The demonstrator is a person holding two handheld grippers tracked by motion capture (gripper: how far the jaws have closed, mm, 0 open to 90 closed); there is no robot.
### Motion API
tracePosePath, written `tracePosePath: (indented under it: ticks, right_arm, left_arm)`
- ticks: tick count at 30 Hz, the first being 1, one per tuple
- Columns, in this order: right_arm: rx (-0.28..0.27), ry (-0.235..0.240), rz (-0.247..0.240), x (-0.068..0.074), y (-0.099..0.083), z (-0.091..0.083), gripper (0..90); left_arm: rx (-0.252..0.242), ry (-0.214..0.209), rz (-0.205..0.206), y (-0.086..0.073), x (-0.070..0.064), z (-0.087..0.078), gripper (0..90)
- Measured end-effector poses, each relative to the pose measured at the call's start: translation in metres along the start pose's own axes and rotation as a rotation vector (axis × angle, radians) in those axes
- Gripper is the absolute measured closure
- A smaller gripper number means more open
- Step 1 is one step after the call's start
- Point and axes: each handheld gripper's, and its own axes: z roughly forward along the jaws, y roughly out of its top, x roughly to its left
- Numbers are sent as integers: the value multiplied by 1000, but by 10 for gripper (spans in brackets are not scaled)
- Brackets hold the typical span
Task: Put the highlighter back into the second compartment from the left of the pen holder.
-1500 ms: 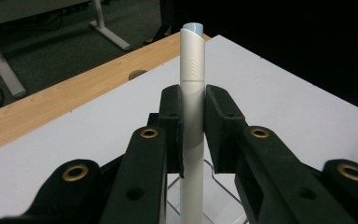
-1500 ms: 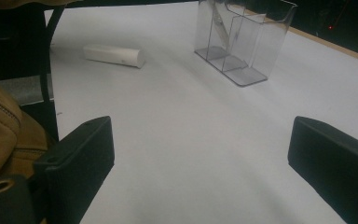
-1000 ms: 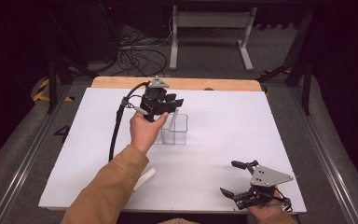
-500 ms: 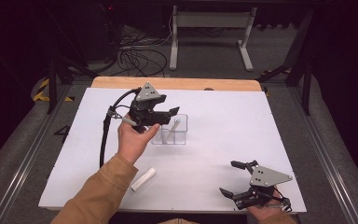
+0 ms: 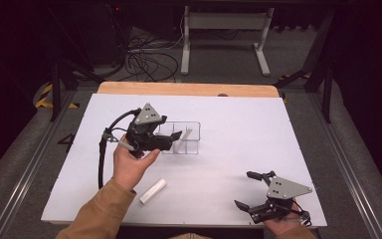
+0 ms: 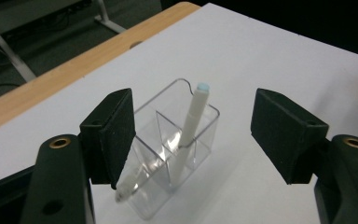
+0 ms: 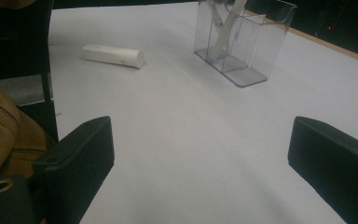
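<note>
Two tools are in hand over the white counter (image 5: 278, 129), and both stand released with nothing between their pads. Nearest the person, at the counter's front right edge, the right tool (image 5: 252, 191) rests low with its jaws spread wide toward the middle of the counter. To the left of it, near the front edge and just beside the tan sleeve (image 5: 104, 214), a short white cylinder (image 5: 153, 191) lies on its side on the counter, untouched. Farther in, the left hand (image 5: 129, 162) holds the left tool (image 5: 171, 139) raised just beside the clear divided holder (image 5: 191, 142), on its left. A white pen (image 6: 191, 126) leans upright in one compartment of the holder, its pale blue tip above the rim, and the tool's jaws stand well apart on either side of it without touching.
</note>
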Motion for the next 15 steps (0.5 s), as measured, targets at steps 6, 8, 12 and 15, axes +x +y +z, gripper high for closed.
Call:
tracePosePath:
  ticks: [6, 8, 12, 15]
  right_arm:
    - [-1, -1, -3, 0, 0, 0, 76]
    - [-2, -1, 1, -1, 0, 0, 76]
    - [-2, 0, -3, 0, 0, 0, 76]
    - [-4, -2, 0, 0, 0, 0, 76]
  left_arm:
    - [39, -18, 19, -15, -5, -6, 313]
    - [61, -24, 24, -20, -6, -6, 313]
    - [97, -42, 25, -27, -9, -6, 313]
    - [129, -48, 34, -30, -10, -6, 317]
